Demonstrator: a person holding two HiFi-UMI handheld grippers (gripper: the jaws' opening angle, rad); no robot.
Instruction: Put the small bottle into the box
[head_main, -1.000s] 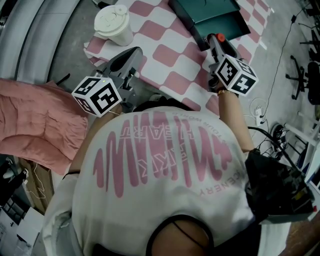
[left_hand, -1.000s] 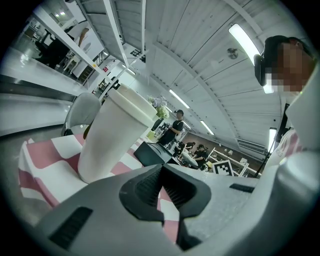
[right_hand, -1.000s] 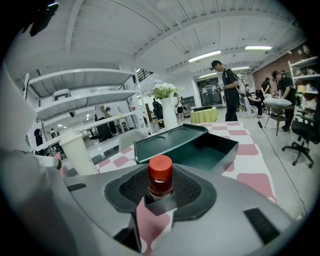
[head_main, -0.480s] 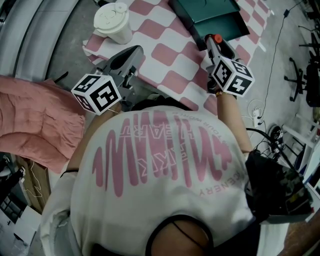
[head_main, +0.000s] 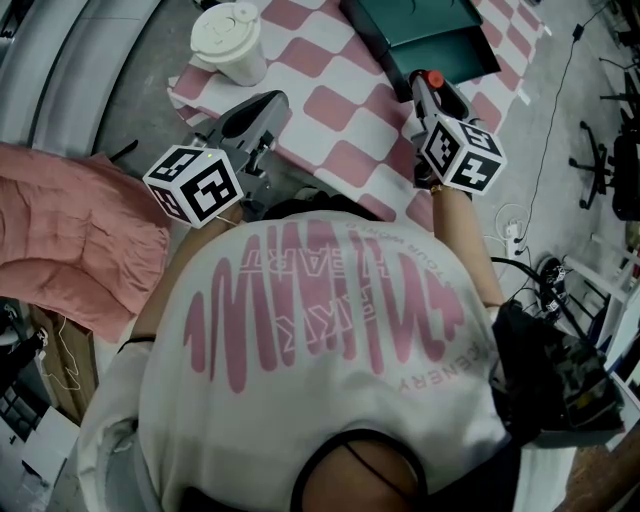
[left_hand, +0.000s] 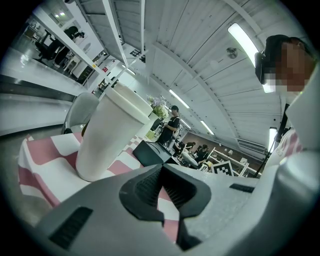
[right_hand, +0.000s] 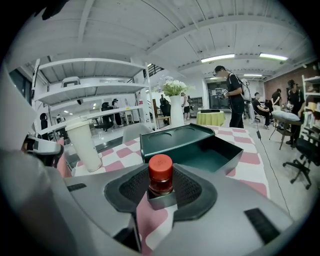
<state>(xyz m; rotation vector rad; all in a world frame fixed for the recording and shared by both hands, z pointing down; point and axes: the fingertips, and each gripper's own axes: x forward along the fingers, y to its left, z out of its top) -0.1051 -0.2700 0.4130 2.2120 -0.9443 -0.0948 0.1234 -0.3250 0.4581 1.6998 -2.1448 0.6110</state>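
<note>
While your right gripper (right_hand: 160, 194) clamps the small red-capped glass bottle (right_hand: 161, 175) upright, the dark green open box (right_hand: 222, 144) sits just ahead on the pink-and-white checked cloth (right_hand: 250, 158), nearer this hand than your closed, empty left gripper (left_hand: 161, 170).

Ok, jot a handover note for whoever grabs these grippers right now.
Right gripper: shut on the small bottle, red cap up, over the checked cloth, just short of the box.
Left gripper: shut, empty, near the white cup.
Box: open; the part in view holds nothing.
Done: bottle picked up.
Left: carry it over the box, lower it in, release.
</note>
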